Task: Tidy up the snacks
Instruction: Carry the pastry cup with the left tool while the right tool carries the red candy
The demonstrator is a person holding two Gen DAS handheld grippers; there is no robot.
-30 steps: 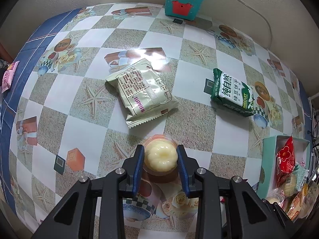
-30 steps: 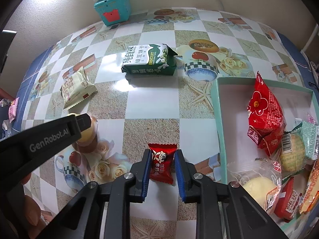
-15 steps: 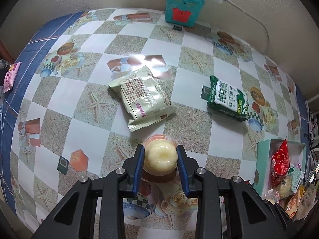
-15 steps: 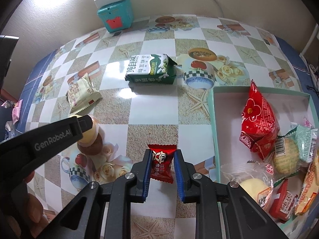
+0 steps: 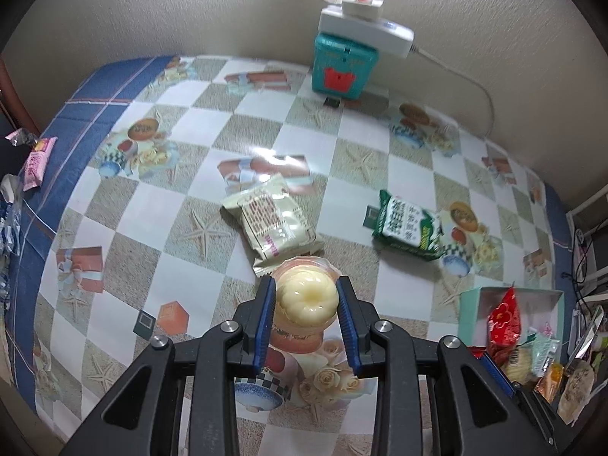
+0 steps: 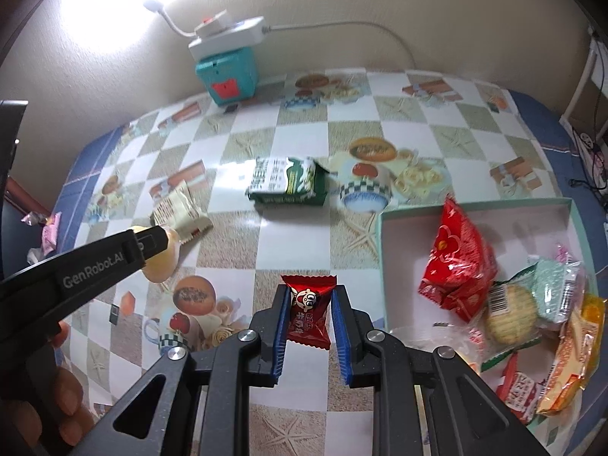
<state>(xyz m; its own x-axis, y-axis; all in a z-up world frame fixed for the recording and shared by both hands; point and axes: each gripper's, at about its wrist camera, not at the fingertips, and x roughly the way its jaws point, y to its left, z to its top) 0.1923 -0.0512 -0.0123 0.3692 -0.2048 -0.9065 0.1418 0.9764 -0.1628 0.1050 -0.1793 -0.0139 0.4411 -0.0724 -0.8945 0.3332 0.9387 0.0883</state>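
My left gripper (image 5: 306, 296) is shut on a pale yellow jelly cup (image 5: 306, 296) and holds it above the patterned tablecloth. In the right wrist view that same jelly cup (image 6: 161, 262) shows at the left, behind the left gripper's black finger (image 6: 114, 258). My right gripper (image 6: 308, 307) is shut on a small red candy packet (image 6: 308, 311), lifted off the table. A mint-green box (image 6: 380, 243) at the right holds several wrapped snacks, among them a red bag (image 6: 456, 262). On the table lie a cream biscuit packet (image 5: 271, 224) and a green biscuit pack (image 5: 408, 226).
A teal box (image 5: 344, 64) topped by a white power strip (image 5: 364, 26) stands against the back wall, its cable running right. A pink candy (image 5: 36, 159) lies at the table's left edge. A person's hand (image 6: 57, 414) grips the left tool.
Both grippers have risen with their snacks; the table and its packets look smaller and farther, and more of the back wall shows.
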